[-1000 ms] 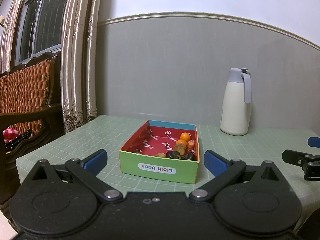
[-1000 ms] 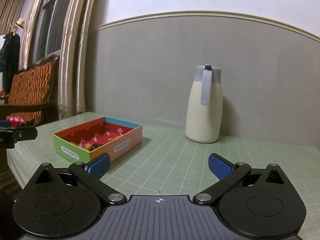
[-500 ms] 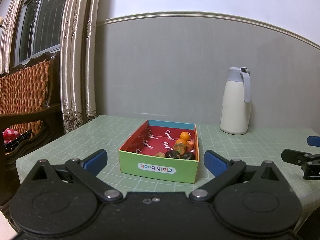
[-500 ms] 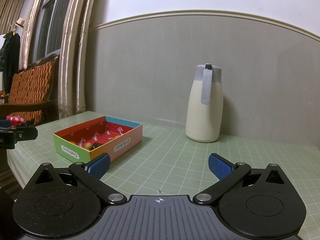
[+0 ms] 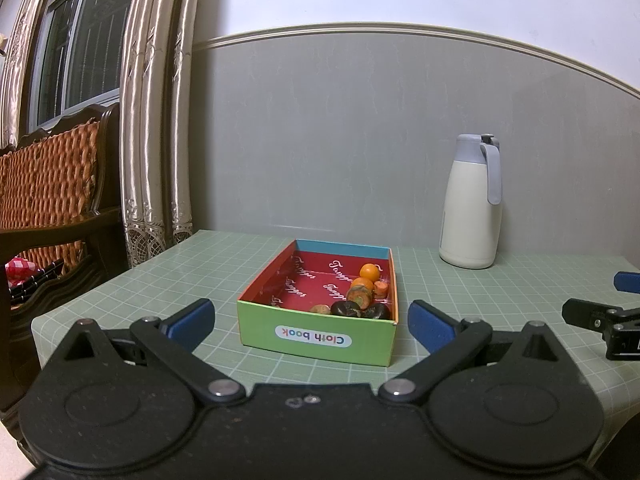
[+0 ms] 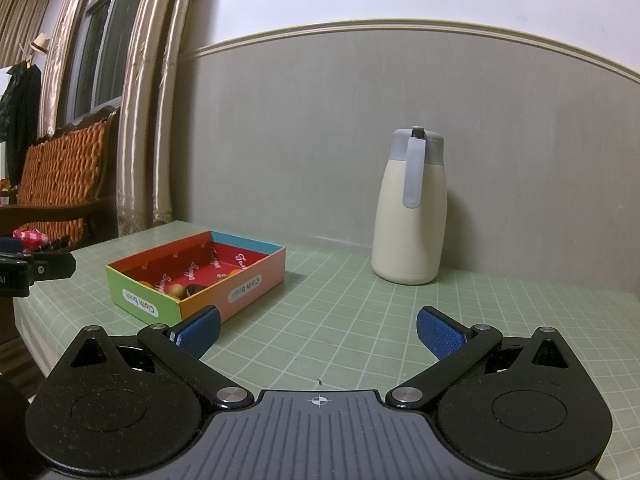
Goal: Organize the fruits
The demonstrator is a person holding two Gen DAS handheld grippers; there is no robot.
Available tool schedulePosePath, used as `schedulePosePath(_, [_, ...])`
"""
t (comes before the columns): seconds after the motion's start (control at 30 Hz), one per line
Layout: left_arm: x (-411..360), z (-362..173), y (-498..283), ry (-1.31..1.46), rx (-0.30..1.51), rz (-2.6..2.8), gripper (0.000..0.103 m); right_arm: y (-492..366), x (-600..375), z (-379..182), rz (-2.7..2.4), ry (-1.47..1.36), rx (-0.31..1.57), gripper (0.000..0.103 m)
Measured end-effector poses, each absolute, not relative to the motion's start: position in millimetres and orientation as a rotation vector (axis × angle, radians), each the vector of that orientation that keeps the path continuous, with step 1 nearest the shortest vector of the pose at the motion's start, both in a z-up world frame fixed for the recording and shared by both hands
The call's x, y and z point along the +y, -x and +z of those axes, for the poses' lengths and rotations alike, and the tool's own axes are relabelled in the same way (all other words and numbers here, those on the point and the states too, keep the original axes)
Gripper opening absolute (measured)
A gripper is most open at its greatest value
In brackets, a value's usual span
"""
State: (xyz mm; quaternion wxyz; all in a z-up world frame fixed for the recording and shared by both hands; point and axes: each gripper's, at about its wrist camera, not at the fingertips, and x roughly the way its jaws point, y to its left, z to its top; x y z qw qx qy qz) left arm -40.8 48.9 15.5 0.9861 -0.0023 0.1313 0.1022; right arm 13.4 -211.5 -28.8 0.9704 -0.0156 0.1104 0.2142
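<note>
1. Nearest the left wrist camera, the left tongs [image 5: 312, 320] hover above the near edge of the table [image 5: 160, 280], their blue pads spread wide with nothing between them.
2. Nearest the right wrist camera, the right tongs [image 6: 319, 330] hang over the green gridded cover of the table, likewise spread wide and empty; in the left view they show only at the right edge.
3. Just past the left tongs, and squarely in line with them, sits the box [image 5: 316, 336], an open shallow cardboard tray with a green front wall labelled "Cloth book", a red printed lining and a blue far wall. From the right wrist view the same box lies to the left, turned at an angle, with its pink side wall facing the camera.
4. Inside the box, the fruits [image 5: 362, 292] are gathered along its right side: dark, nearly black pieces at the near right corner, a small brownish one just left of them, then orange ones further back, all close together or touching. What each piece is cannot be told for sure.
5. Farther back and to the right, well apart from the box, a cream thermos [image 5: 472, 204] with a grey lid and handle stands upright against the grey wall.
6. Beyond the table on the left stand a wooden chair [image 5: 52, 184] with an orange woven back, and curtains [image 5: 156, 120] beside a window.
</note>
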Motion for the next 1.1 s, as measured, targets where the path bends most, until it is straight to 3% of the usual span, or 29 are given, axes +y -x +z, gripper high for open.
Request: schedulePosePath(1.1, [54.4,16.6,46.9,-0.012,0.246,0.194,0.094,-13.8,-212.7,-29.7,0.435,0.033,0.227,0.103])
